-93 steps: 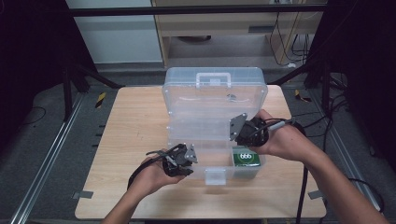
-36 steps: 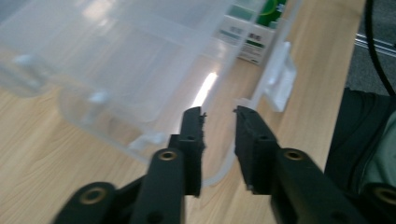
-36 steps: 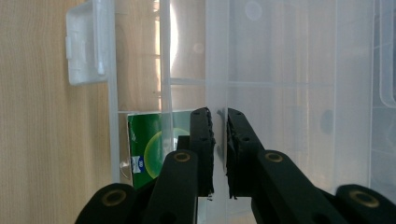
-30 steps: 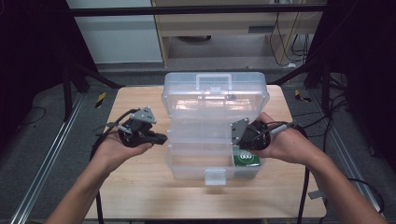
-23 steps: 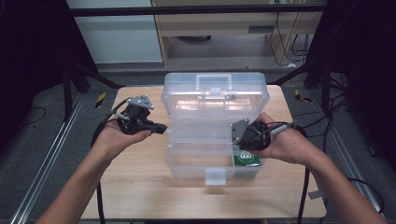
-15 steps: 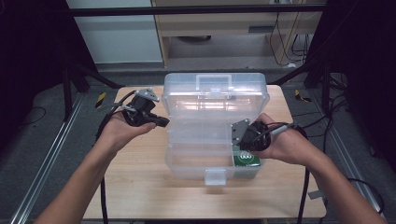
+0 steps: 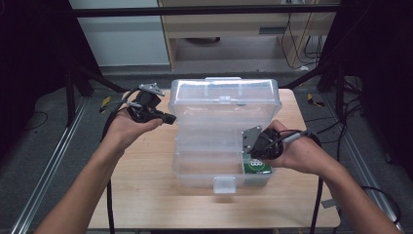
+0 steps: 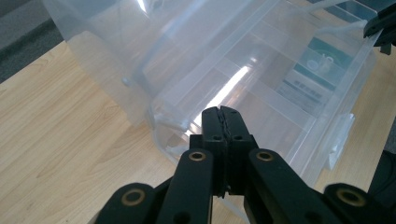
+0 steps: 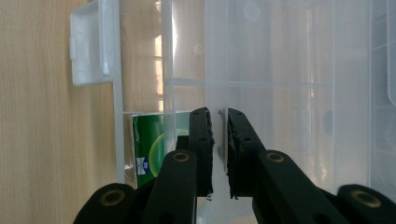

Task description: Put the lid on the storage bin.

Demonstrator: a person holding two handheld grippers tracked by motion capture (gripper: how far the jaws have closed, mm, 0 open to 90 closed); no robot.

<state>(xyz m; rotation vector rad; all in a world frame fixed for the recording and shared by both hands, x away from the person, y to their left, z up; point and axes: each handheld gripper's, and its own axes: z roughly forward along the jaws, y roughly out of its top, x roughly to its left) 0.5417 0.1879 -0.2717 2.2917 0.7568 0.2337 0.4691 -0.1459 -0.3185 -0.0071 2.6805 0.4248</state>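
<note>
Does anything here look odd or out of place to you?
Nothing looks spilled or broken. The clear plastic box sits on the table with its lid half raised, and one green packet lies in a front corner compartment.

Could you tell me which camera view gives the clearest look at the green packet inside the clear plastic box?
The right gripper view: the green packet sits close and sharp in a compartment of the clear plastic box. The left gripper view shows it farther off, blurred by the box walls. The high view shows a small green patch beside the right gripper.

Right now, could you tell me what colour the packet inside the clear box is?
Green packet, with white markings; clearest in the right gripper view.
</note>
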